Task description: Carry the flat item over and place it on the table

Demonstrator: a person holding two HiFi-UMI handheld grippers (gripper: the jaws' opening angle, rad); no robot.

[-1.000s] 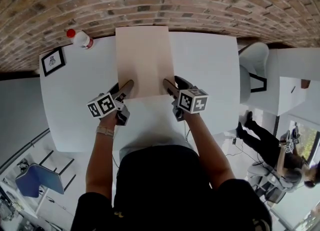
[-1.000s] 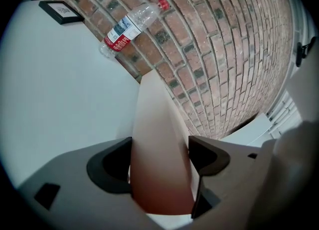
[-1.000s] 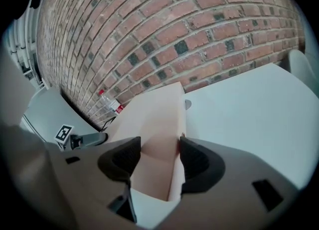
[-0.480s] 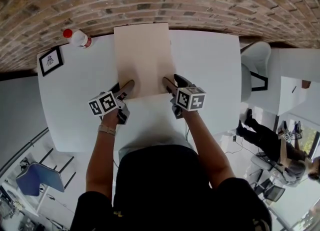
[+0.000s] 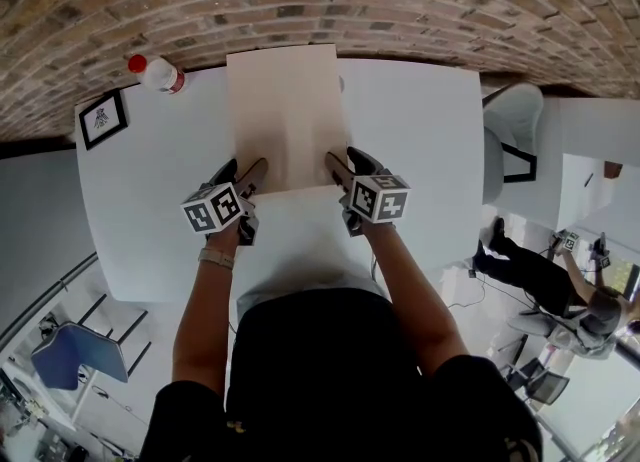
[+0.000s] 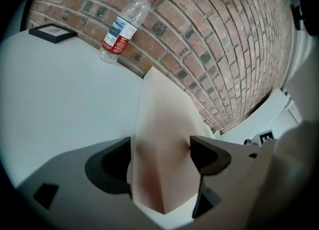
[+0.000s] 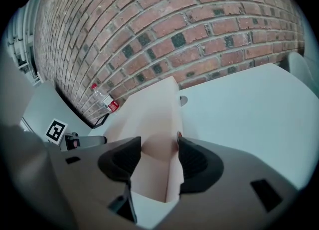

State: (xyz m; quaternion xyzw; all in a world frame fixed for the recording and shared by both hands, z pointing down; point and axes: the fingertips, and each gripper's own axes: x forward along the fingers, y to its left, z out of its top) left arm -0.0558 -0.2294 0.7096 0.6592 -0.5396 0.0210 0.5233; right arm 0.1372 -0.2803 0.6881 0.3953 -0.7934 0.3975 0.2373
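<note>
Step in hand: release. The board [image 5: 285, 115] lies flat on the table [image 5: 420, 130]. My left tongs [image 5: 240, 167] are opening wide around one near corner. My right tongs [image 5: 347, 158] look narrow, pinching the other. Next, I judge: open the right and draw both straight back.

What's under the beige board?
The white table shows left, right and near side of the beige board. Anything directly beneath the board is covered; cannot tell.
</note>
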